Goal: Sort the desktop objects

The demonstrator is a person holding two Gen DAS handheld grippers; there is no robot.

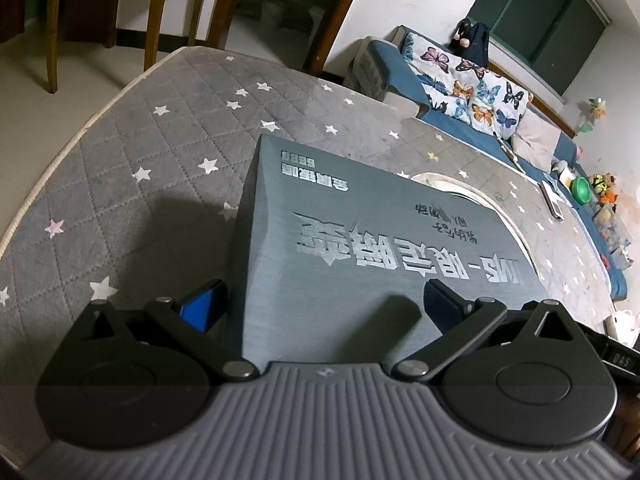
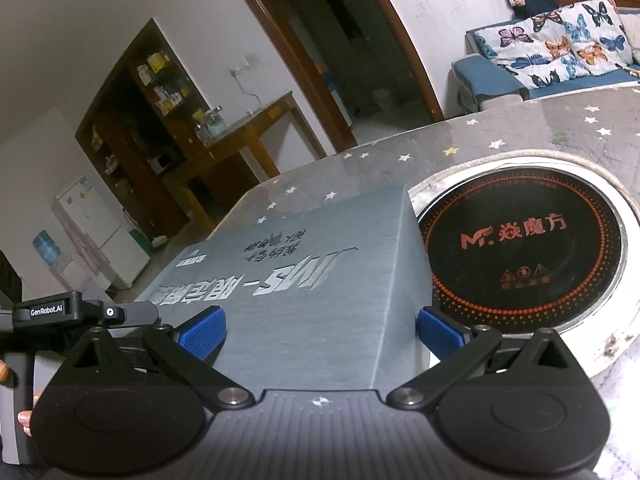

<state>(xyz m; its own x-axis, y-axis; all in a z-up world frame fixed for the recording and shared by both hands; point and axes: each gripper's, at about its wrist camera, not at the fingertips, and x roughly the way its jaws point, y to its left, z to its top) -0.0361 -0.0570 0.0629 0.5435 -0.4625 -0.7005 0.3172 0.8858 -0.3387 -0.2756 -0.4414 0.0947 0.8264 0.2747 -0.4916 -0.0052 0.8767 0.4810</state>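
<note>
A grey box [image 1: 360, 240] with silver lettering lies flat on the star-patterned quilted table cover [image 1: 140, 140]. My left gripper [image 1: 322, 304] is open at the box's near left corner. Its left pad [image 1: 200, 306] sits beside the dark side face and the other finger [image 1: 444, 304] hovers over the lid. My right gripper [image 2: 320, 334] is open and straddles the near end of the grey box [image 2: 312, 280], a blue pad [image 2: 200, 336] close to each side. Whether the pads touch the box is unclear. The left gripper's body [image 2: 80, 312] shows at the box's left.
A round black induction cooktop [image 2: 520, 248] set in the table lies just right of the box. A blue sofa [image 1: 440, 92] with butterfly cushions runs behind the table. A wooden table [image 2: 248, 132], shelves and a white fridge [image 2: 96, 232] stand across the room.
</note>
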